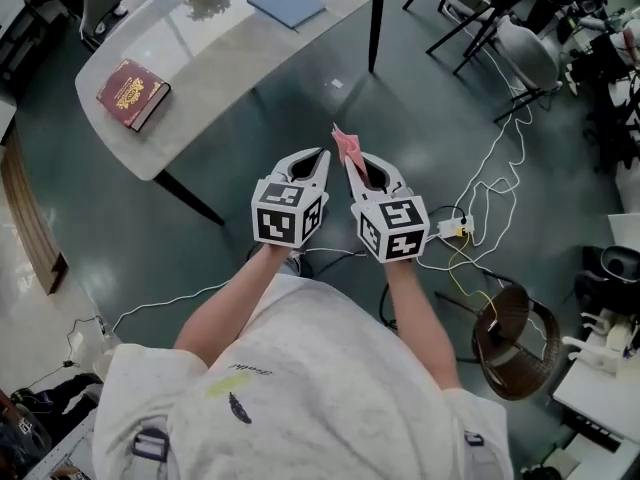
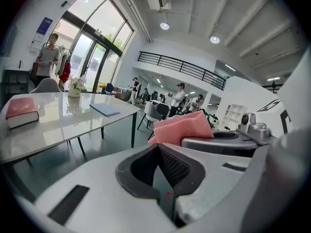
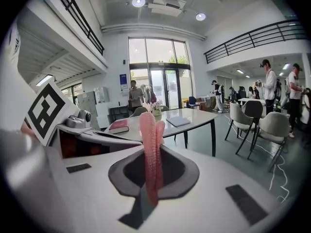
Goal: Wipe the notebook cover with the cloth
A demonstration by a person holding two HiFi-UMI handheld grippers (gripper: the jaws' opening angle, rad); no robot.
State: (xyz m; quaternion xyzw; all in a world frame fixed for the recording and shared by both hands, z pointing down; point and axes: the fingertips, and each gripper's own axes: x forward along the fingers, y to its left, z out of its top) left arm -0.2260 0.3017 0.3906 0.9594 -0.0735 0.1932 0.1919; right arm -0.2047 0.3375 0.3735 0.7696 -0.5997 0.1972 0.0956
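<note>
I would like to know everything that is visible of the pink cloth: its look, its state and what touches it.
The pink cloth looks soft, with a nubby, towel-like weave. It is folded into layers and pinched between the shut jaws of the right tongs, sticking out beyond them as a narrow strip. It is held in the air above the floor, short of the table, and touches nothing but those tongs.

Cloth (image 1: 344,142) partly hidden inside the right tool (image 1: 349,163).
</note>
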